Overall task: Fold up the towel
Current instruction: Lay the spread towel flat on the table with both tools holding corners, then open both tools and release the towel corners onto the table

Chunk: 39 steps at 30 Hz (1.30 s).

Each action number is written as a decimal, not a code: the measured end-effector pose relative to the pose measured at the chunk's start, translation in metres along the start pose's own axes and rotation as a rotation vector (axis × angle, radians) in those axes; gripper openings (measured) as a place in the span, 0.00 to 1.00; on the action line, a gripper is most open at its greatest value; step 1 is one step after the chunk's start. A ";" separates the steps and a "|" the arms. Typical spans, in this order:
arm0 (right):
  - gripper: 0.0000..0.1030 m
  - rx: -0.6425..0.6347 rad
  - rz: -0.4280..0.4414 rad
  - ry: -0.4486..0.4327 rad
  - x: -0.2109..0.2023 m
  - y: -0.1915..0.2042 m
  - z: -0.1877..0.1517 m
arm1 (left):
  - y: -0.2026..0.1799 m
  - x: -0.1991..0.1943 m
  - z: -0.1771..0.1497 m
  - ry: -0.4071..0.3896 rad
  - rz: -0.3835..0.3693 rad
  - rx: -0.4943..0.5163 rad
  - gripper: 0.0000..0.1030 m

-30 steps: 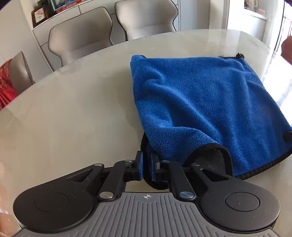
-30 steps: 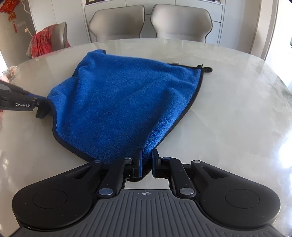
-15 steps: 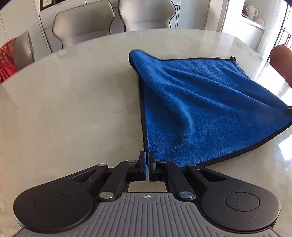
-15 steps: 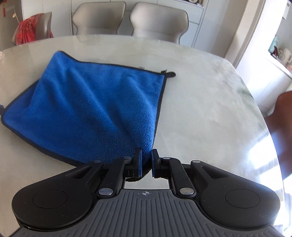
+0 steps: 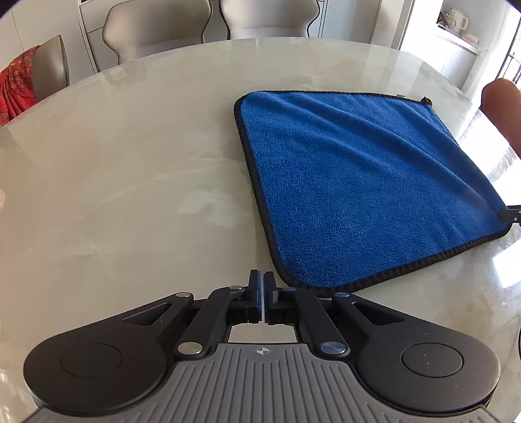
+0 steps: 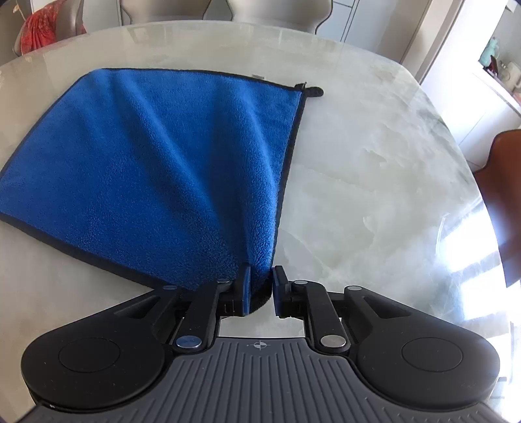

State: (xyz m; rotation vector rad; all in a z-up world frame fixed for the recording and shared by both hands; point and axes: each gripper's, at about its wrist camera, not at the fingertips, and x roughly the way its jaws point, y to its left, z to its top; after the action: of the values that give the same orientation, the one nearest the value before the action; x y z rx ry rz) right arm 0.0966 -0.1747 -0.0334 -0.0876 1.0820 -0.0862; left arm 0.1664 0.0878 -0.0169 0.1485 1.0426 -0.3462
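Nearest, the left gripper has its jaws pressed together on nothing, just beside the towel's near left corner. The right gripper pinches the near right corner, jaws narrowed on the cloth. The towel lies spread flat on the desk, reaching away from both grippers toward the chairs.

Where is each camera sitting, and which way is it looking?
Left wrist: sits on the left gripper, looks forward across the table; jaws shut, empty, beside the towel; the right gripper's tip shows at the far corner.
Right wrist: sits on the right gripper, looks along the towel corner it pinches.
Both see the same blue towel, table and chairs.
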 end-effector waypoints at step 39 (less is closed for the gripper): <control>0.31 0.038 0.300 -0.094 0.054 -0.098 0.114 | -0.032 0.044 0.036 -0.004 -0.107 0.035 0.22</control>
State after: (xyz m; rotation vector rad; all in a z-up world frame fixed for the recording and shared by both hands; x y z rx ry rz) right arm 0.2201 -0.2751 -0.0158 0.1046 0.9882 0.1661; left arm 0.2046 0.0388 -0.0358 0.1238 1.0433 -0.4619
